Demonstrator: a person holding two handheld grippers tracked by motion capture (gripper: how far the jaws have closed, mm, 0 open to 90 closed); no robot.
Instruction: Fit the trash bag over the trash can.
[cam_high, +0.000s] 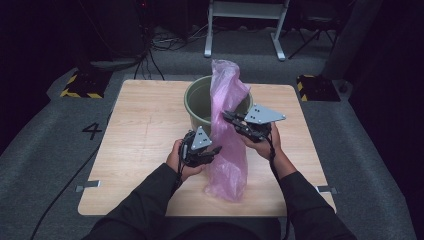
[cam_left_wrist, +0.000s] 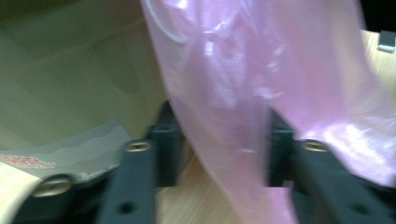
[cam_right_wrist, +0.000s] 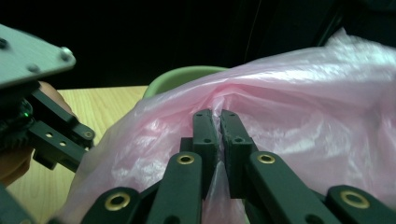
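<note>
A tall pink plastic bag stands on the wooden table, in front of a green bucket. My right gripper reaches in from the right and is shut on the bag's film about halfway up. In the right gripper view its jaws pinch a fold of the pink bag, with the bucket's rim behind. My left gripper is lower, at the bag's left side. In the left gripper view the bag hangs loosely between the parted jaws of this gripper, beside the bucket wall.
The bag's bottom rests near the table's front edge. Bare tabletop lies to the left and right of the hands. On the floor sit yellow-and-black striped blocks and cables, and a white frame stands behind the table.
</note>
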